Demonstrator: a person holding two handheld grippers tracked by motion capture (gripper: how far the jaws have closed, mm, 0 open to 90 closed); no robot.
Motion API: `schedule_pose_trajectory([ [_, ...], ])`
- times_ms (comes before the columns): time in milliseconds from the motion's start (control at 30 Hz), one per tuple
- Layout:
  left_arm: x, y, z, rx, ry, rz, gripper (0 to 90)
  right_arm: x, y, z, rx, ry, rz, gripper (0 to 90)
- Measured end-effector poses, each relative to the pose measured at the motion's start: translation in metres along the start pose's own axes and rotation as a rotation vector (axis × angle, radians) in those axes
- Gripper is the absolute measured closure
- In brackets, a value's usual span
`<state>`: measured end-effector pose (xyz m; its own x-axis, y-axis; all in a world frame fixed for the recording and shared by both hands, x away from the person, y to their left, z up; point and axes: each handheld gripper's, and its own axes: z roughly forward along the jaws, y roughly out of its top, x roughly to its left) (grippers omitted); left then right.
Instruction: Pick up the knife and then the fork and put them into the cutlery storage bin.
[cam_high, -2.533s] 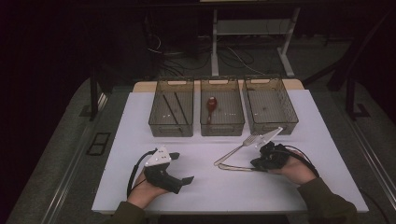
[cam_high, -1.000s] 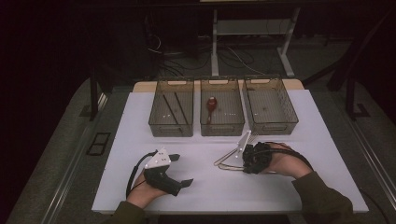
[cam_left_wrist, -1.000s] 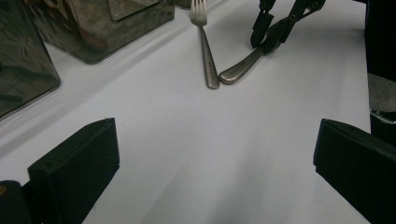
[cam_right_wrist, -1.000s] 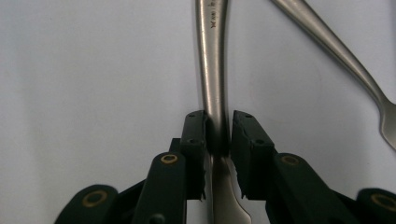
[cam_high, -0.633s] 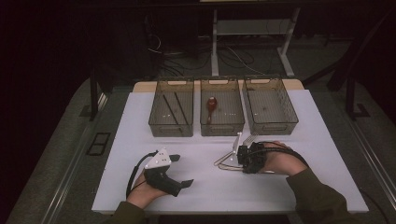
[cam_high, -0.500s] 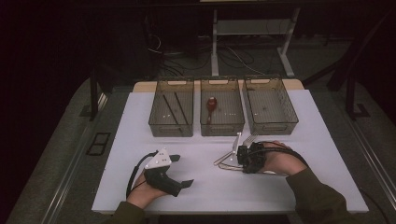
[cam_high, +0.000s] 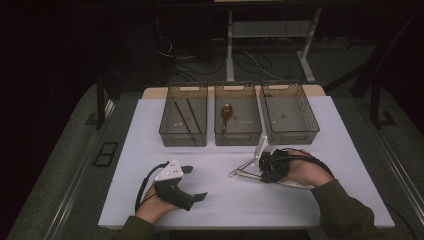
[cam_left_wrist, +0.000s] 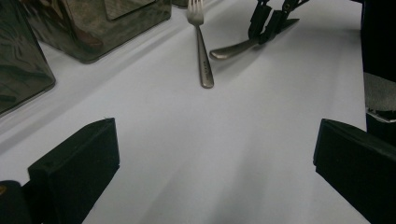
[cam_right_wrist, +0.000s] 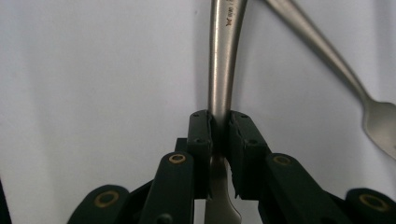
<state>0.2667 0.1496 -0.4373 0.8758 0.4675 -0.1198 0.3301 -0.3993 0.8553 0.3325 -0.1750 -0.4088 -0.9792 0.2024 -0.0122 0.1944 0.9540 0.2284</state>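
My right gripper (cam_right_wrist: 220, 126) is shut on the handle of a silver utensil (cam_right_wrist: 223, 60), its pads pressing on both sides. From the left gripper view, that utensil (cam_left_wrist: 229, 49) lies low over the white table with the right gripper (cam_left_wrist: 266, 28) on its far part. A silver fork (cam_left_wrist: 201, 51) lies flat beside it, tines toward the bins; its tines (cam_right_wrist: 380, 126) show at the right of the right gripper view. In the high view the right gripper (cam_high: 265, 167) sits just in front of the middle bin. My left gripper (cam_high: 196, 182) rests open on the table with nothing between its jaws.
Three translucent bins stand in a row at the back of the white tabletop (cam_high: 225, 200). The left bin (cam_high: 183, 139) holds dark sticks, the middle bin (cam_high: 238, 139) a reddish utensil, and the right bin (cam_high: 295, 136) looks bare. Dark floor and cables lie beyond.
The right hand has slid left along the table to the utensils and its gripper has settled on one handle. The left hand has stayed put.
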Motion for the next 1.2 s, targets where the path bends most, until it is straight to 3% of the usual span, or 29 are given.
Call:
schedule_pose_trajectory([
  [200,0.001,0.0,-0.001,-0.008,0.0,-0.003,0.0,-0.007,-0.006,-0.017,-0.1,-0.047,0.073,78.4],
  [267,0.001,0.0,-0.001,-0.009,0.0,-0.003,0.0,-0.008,-0.009,-0.023,-0.131,-0.044,0.118,78.3],
  [367,0.0,0.0,-0.001,-0.01,-0.002,-0.005,0.0,-0.012,-0.014,-0.032,-0.172,-0.074,0.141,78.4],
  [833,0.001,-0.001,-0.002,-0.017,0.003,-0.012,0.0,-0.027,-0.043,-0.066,-0.429,-0.119,0.369,78.4],
  [1200,0.001,0.0,-0.002,-0.024,0.003,-0.013,0.0,-0.036,-0.072,-0.088,-0.646,-0.155,0.487,78.4],
])
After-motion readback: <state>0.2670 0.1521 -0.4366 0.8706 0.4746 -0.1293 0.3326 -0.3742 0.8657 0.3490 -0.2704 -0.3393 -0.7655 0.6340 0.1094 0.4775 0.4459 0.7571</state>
